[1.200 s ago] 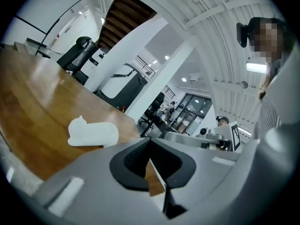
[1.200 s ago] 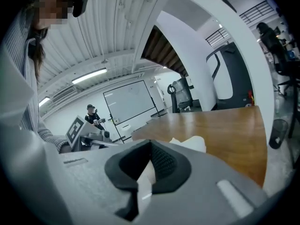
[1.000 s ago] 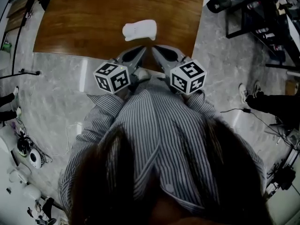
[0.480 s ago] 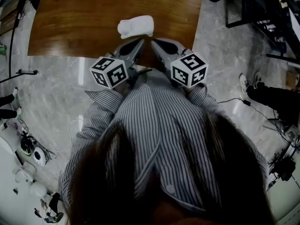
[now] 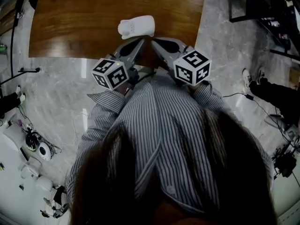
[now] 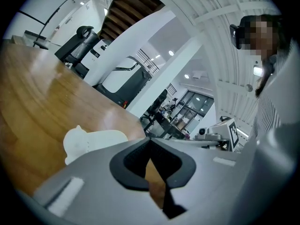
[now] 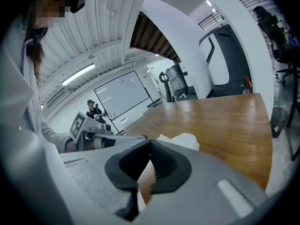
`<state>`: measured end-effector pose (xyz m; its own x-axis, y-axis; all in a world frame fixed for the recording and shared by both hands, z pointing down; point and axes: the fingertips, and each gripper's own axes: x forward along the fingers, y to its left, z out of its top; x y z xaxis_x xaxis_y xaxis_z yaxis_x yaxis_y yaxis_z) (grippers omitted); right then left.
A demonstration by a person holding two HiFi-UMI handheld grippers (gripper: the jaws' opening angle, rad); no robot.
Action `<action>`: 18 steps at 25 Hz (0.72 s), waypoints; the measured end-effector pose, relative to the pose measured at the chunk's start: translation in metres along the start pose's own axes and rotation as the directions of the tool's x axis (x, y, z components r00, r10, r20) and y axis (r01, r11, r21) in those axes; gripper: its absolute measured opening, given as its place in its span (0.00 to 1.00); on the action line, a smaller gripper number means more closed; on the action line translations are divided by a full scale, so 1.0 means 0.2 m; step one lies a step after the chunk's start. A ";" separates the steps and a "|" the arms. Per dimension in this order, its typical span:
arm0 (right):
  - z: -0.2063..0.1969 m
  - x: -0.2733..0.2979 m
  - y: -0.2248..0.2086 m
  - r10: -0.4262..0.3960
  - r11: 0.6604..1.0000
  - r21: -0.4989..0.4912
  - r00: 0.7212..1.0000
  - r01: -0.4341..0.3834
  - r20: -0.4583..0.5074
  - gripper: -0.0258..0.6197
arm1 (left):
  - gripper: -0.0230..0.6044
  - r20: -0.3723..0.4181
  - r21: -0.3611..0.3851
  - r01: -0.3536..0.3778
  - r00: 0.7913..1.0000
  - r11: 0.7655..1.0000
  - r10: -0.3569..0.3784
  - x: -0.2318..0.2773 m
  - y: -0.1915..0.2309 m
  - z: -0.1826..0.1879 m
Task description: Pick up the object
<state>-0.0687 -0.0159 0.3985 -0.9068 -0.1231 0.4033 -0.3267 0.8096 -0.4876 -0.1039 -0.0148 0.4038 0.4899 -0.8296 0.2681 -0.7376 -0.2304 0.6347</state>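
Note:
A small white animal-shaped object [image 5: 136,26] lies on the wooden table [image 5: 84,18] near its front edge. Both grippers hover just short of it, held close to the person's chest, tips pointing inward toward each other. My left gripper [image 5: 140,42] is shut with nothing between its jaws; the object [image 6: 93,143] shows to the left beyond its tip [image 6: 150,139]. My right gripper [image 5: 153,41] is shut too and holds nothing; the object [image 7: 180,139] peeks out just past its tip [image 7: 150,142].
The table's right edge [image 5: 199,18] drops to a grey marble floor [image 5: 225,55]. Dark racks [image 5: 262,13] stand at the far right, a person's legs [image 5: 272,95] at the right. Cables and small devices [image 5: 33,149] lie on the floor at left.
The view has shifted slightly; the white object and both grippers sit a little higher in the head view. The grippers stay shut and keep their places short of the object.

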 end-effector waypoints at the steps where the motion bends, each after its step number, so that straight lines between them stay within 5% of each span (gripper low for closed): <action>1: -0.01 0.00 -0.01 0.003 1.000 0.007 1.000 -0.003 -0.006 0.04 | 0.03 -0.005 0.003 -0.001 1.000 1.000 0.001 0.01 0.01 0.00; 18: -0.05 0.06 -0.06 0.070 0.986 0.154 0.997 -0.067 -0.018 0.04 | 0.06 -0.172 0.106 0.025 0.985 0.994 -0.007 0.10 0.20 0.04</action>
<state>-0.0740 -0.0224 0.4169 -0.9227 -0.0557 0.3815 -0.3026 0.7177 -0.6271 -0.1279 -0.0441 0.4281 0.5673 -0.7284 0.3841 -0.7700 -0.3038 0.5611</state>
